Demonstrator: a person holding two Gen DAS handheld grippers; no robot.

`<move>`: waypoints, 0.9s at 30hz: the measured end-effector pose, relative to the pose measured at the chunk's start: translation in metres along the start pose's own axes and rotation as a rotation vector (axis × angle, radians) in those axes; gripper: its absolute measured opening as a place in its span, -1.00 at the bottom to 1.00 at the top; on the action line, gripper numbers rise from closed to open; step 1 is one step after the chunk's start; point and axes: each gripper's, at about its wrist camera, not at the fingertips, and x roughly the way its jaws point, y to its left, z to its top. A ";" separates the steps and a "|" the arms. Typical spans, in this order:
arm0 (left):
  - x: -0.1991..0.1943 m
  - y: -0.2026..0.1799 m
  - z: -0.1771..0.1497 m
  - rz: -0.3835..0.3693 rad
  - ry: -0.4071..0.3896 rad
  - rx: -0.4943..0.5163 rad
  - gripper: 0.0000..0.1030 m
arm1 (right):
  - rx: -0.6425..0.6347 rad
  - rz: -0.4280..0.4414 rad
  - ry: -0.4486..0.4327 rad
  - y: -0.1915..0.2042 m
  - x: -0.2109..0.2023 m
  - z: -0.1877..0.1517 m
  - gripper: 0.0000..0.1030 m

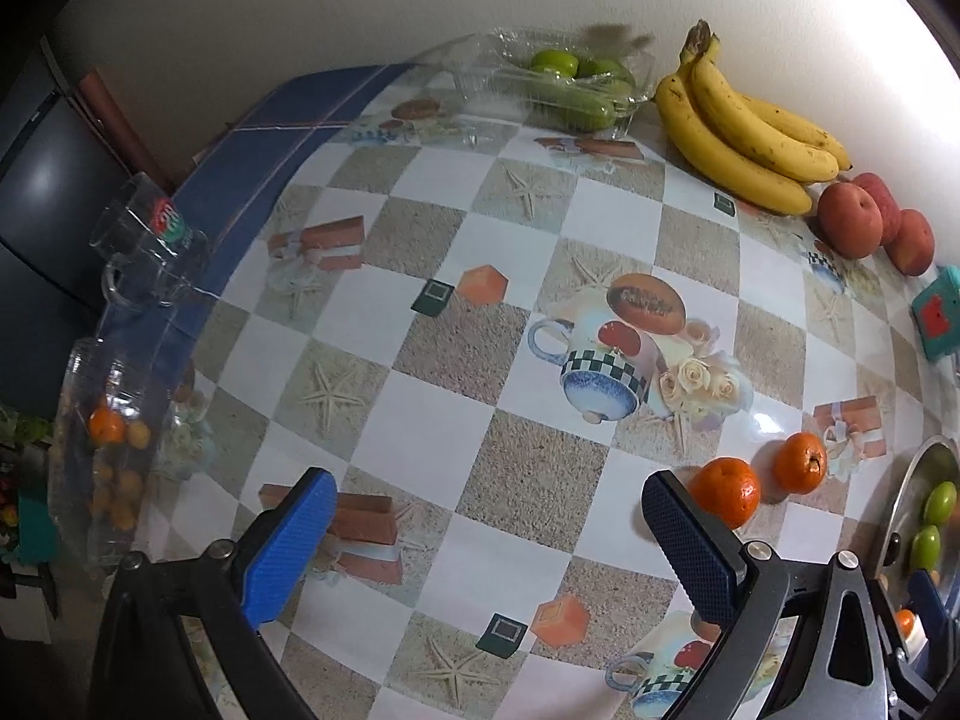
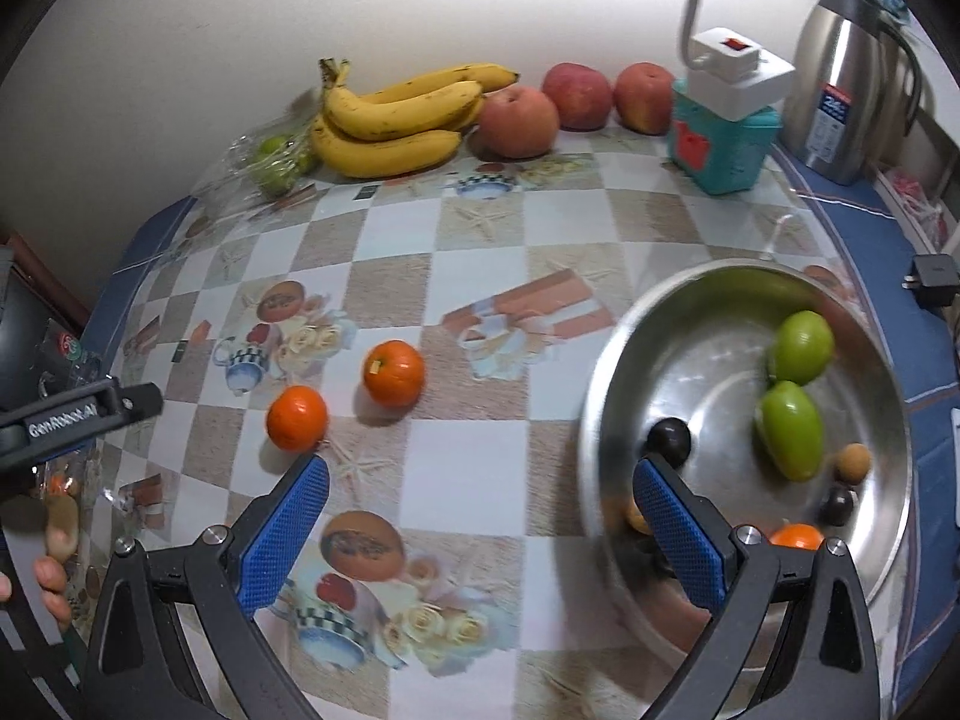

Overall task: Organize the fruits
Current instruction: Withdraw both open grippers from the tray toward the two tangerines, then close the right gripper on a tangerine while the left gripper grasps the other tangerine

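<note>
Both grippers were held spread wide with nothing between the blue pads: the left gripper [image 1: 486,531] over the near part of the table [image 1: 420,420], the right gripper [image 2: 480,516] nearer the table's right edge, its right finger over the near rim of the steel bowl [image 2: 606,420].

Inside that bowl, two green fruits [image 2: 789,429], two small dark fruits [image 2: 669,441], a small tan one [image 2: 853,461] and a partly hidden orange fruit [image 2: 795,536] were seen.

Just beyond the left gripper's right finger, two tangerines [image 1: 723,491] were found side by side on the checked cloth, close together but apart, left of the bowl.

At the table's left edge, a clear bag holding small orange fruits [image 1: 111,450] was seen, with a glass mug [image 1: 150,240] beyond it.

Along the far edge, against the wall, a clear plastic tray of green fruit [image 1: 570,84] was placed towards the left corner, then a bunch of bananas [image 2: 390,117], then three red apples [image 2: 519,120] in a row. A teal box [image 2: 720,150] with a white switch unit on top was set to their right, and a steel thermos [image 2: 840,78] stood in the far right corner.
</note>
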 end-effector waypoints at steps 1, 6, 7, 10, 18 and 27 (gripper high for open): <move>0.001 0.000 0.001 -0.010 0.002 -0.004 1.00 | -0.002 0.007 0.000 0.003 0.002 0.001 0.97; 0.007 0.001 0.003 -0.057 -0.026 -0.039 1.00 | 0.003 0.024 -0.012 0.011 0.009 0.003 0.97; 0.007 0.001 0.004 -0.066 -0.036 -0.044 1.00 | 0.003 0.025 -0.013 0.011 0.011 0.004 0.97; 0.008 -0.003 0.007 -0.090 -0.049 -0.049 1.00 | 0.003 0.019 -0.026 0.014 0.014 0.008 0.97; 0.017 -0.006 0.013 -0.127 -0.031 -0.067 1.00 | -0.021 -0.014 -0.039 0.022 0.026 0.020 0.95; 0.025 0.004 0.019 -0.169 -0.043 -0.148 0.98 | -0.036 -0.018 -0.007 0.033 0.054 0.032 0.71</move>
